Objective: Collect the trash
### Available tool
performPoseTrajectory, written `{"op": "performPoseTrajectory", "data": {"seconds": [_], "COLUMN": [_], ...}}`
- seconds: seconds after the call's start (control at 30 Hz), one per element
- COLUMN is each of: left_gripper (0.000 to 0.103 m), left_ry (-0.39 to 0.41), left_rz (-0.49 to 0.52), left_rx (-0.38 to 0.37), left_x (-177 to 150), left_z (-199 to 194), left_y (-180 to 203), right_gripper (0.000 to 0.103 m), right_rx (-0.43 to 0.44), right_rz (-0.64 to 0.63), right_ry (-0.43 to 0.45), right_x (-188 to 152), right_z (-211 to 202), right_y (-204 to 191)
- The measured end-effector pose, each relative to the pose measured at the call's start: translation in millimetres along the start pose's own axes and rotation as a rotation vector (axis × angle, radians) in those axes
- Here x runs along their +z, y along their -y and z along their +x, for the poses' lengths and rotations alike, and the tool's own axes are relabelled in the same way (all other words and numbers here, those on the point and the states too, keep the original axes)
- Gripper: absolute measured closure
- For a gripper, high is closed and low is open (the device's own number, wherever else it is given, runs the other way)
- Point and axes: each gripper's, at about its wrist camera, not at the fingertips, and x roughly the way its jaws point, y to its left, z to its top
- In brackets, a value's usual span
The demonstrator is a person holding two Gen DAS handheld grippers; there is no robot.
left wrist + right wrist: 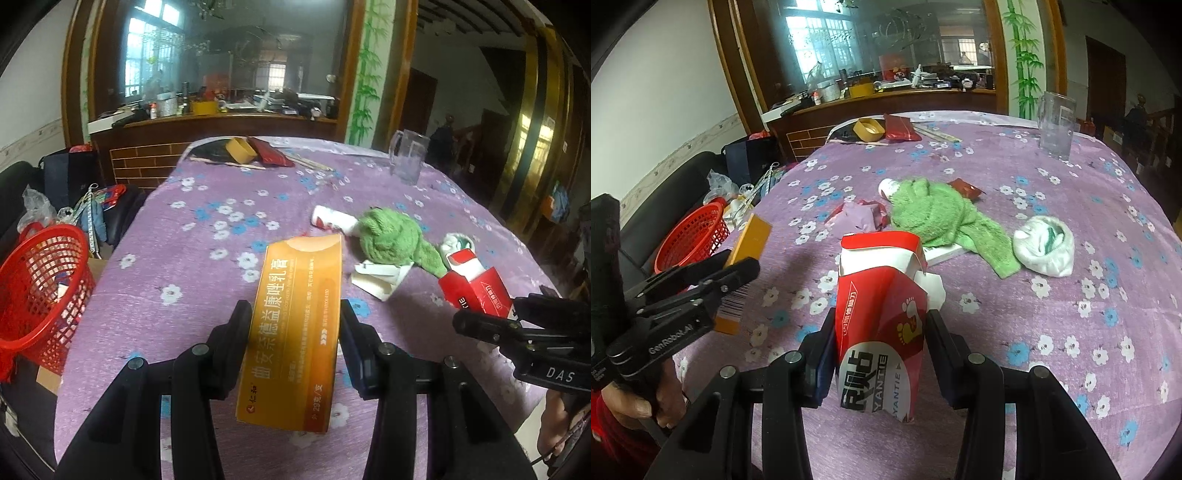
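My left gripper (293,314) is shut on a long orange medicine box (295,332) and holds it above the purple flowered tablecloth (177,258). The same orange box shows at the left of the right wrist view (748,251). My right gripper (881,325) is shut on an open red and white carton (882,314), also seen at the right of the left wrist view (476,288). A red mesh basket (40,284) stands off the table's left edge, also in the right wrist view (690,236). Torn white paper (380,278) and a crumpled purple and red wrapper (858,216) lie on the cloth.
A green towel (942,214), a white rolled sock (1045,247) and a small white tube (332,218) lie mid-table. A clear glass mug (408,157) stands at the far right. A yellow tape roll (240,149) and a red pouch (899,127) sit at the far edge.
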Motion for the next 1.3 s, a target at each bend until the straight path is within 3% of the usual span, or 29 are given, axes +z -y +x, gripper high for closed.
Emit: {"op": "performPoseTrajectory", "data": {"seconds": [0.47,1.3], "left_gripper": [0.058,0.057], "left_ry": [0.018,-0.011], "left_rz": [-0.049,-0.060], "left_rx": [0.003,0.061], "left_x": [0.6,8.1], "left_z": [-10.3,-16.1], "left_y": [-31.7,-38.6], "right_gripper": [0.054,0.053], "right_rx": [0.016,0.088], "right_rz": [-0.009,-0.008], "right_ry": [-0.004,0.031], "right_x": [14.8,10.6], "right_z": [8.9,5.1], "right_y": [-24.9,-20.6]}}
